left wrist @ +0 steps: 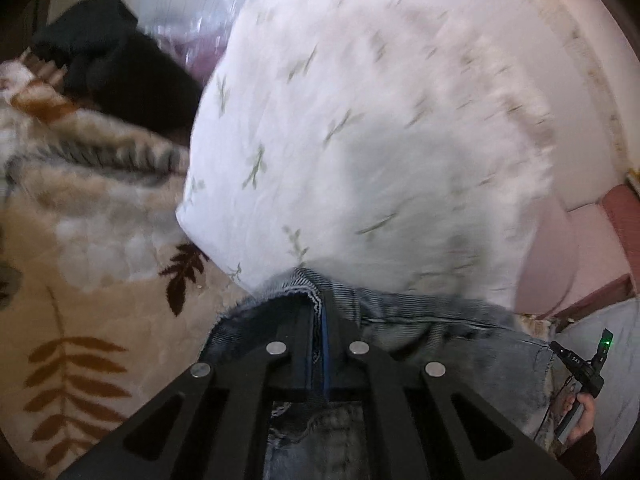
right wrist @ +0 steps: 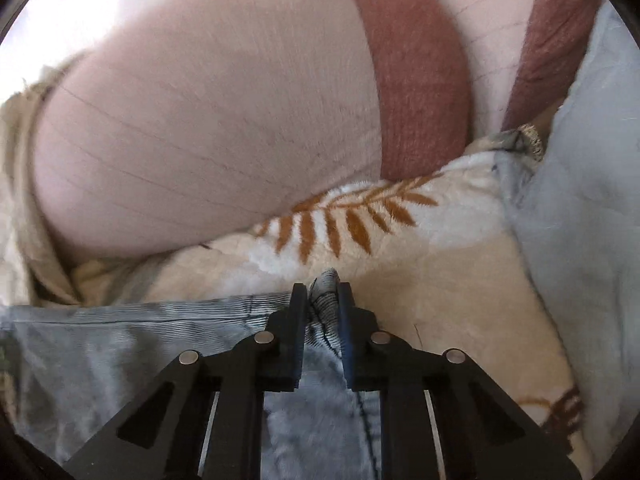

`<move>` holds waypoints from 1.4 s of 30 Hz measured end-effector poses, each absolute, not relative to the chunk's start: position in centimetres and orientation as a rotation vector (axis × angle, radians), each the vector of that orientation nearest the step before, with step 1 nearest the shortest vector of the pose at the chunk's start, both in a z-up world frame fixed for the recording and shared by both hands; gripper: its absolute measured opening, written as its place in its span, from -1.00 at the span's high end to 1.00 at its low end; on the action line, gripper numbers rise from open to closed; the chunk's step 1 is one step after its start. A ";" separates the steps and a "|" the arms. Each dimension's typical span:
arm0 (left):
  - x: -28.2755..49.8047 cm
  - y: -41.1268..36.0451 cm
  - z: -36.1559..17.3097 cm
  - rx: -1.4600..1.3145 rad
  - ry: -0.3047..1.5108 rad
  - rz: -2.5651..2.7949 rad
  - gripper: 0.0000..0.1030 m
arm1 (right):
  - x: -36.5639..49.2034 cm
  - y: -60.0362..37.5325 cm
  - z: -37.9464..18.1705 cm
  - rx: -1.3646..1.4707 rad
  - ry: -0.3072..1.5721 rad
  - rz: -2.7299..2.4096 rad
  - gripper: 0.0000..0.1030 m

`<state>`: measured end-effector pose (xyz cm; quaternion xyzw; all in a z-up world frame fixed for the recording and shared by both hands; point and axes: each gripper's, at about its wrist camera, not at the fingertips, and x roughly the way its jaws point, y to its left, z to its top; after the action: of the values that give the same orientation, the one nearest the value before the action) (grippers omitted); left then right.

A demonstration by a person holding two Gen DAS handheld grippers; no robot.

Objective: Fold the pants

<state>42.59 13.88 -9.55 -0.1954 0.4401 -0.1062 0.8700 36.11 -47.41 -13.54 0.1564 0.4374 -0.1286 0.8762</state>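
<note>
Both claws are clamped on the jeans (right wrist: 132, 344), which lie on the leaf-print blanket (right wrist: 448, 280) just in front of the pillows. The left gripper (left wrist: 320, 312) pinches a frayed edge of denim between closed jaws, right below the white pillow (left wrist: 360, 140). The right gripper (right wrist: 323, 292) is squeezed on a bunched ridge of denim, below the pink pillow (right wrist: 208, 120). The main risk is the right grip: it seems to hold only a small puckered fold near the fingertips, so a pull could let the cloth slip out and drop that corner. The left bite sits on a fraying edge, which may tear or slide. Lifting unevenly would skew the fold, and the denim could drag against the white pillow, since the edge lies touching it.
</note>
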 end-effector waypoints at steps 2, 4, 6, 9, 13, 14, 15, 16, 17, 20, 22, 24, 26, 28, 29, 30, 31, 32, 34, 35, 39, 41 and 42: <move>41.5 14.6 -7.3 -0.421 0.893 -0.239 0.93 | 34.5 -46.9 -11.4 0.322 0.872 -0.254 0.74; 40.0 16.0 -5.1 -0.445 0.867 -0.266 0.93 | 32.8 -46.2 -9.2 0.315 0.835 -0.238 0.75; 37.8 17.0 -2.9 -0.447 0.845 -0.291 0.93 | 31.0 -45.4 -7.4 0.310 0.810 -0.242 0.75; 34.4 17.2 -1.5 -0.444 0.825 -0.313 0.93 | 27.8 -45.2 -4.7 0.319 0.763 -0.229 0.75; 29.8 18.5 -0.1 -0.441 0.815 -0.337 0.93 | 23.3 -45.6 -3.3 0.356 0.736 -0.229 0.75; 28.7 18.9 -0.2 -0.443 0.819 -0.337 0.93 | 21.9 -45.3 -2.7 0.356 0.731 -0.231 0.75; 27.7 19.2 -0.5 -0.447 0.826 -0.339 0.93 | 21.0 -45.2 -2.8 0.363 0.728 -0.229 0.75; 26.3 19.5 -0.6 -0.444 0.834 -0.341 0.93 | 19.8 -45.3 -2.7 0.375 0.729 -0.230 0.75; 25.1 19.9 -0.8 -0.436 0.840 -0.343 0.92 | 18.6 -45.4 -2.8 0.394 0.732 -0.233 0.75; 21.6 21.0 -2.0 -0.424 0.864 -0.348 0.92 | 14.8 -45.4 -3.5 0.423 0.738 -0.239 0.75; 19.5 21.7 -3.2 -0.422 0.885 -0.356 0.92 | 12.0 -45.4 -4.2 0.443 0.744 -0.235 0.75; 17.6 22.0 -4.7 -0.417 0.910 -0.351 0.92 | 9.6 -45.5 -4.8 0.463 0.755 -0.230 0.75; 16.1 22.1 -6.5 -0.405 0.947 -0.342 0.92 | 7.4 -45.5 -5.9 0.492 0.768 -0.218 0.75; 15.0 22.4 -8.4 -0.425 0.980 -0.336 0.92 | 5.6 -45.1 -7.3 0.506 0.794 -0.222 0.75; 14.5 22.5 -9.2 -0.426 0.994 -0.331 0.92 | 4.8 -44.9 -8.0 0.511 0.803 -0.222 0.75; 14.0 22.6 -10.0 -0.421 1.006 -0.321 0.92 | 4.2 -44.8 -8.6 0.517 0.813 -0.223 0.75; 13.5 22.7 -10.8 -0.425 1.021 -0.313 0.92 | 3.7 -44.7 -9.3 0.527 0.824 -0.228 0.75; 13.2 22.9 -11.5 -0.435 1.033 -0.311 0.92 | 3.3 -44.6 -10.0 0.537 0.836 -0.236 0.75; 12.7 23.4 -12.3 -0.447 1.047 -0.305 0.91 | 2.4 -44.6 -11.4 0.548 0.856 -0.250 0.75; 12.5 23.6 -12.8 -0.450 1.059 -0.297 0.90 | 2.0 -44.7 -12.1 0.561 0.866 -0.253 0.75; 12.2 23.9 -12.6 -0.376 1.077 -0.217 0.78 | 1.1 -45.0 -14.5 0.588 0.950 -0.249 0.53; 11.5 24.6 -11.0 -0.334 1.023 -0.149 0.78 | 1.0 -45.2 -14.5 0.595 0.985 -0.242 0.33; 11.0 25.0 -9.9 -0.334 0.981 -0.122 0.77 | 0.9 -45.4 -14.1 0.596 0.982 -0.237 0.28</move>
<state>10.99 25.00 -9.93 -0.1594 0.4684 -0.0585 0.8671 0.89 -45.39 -14.09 0.2812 0.4633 -0.1121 0.8329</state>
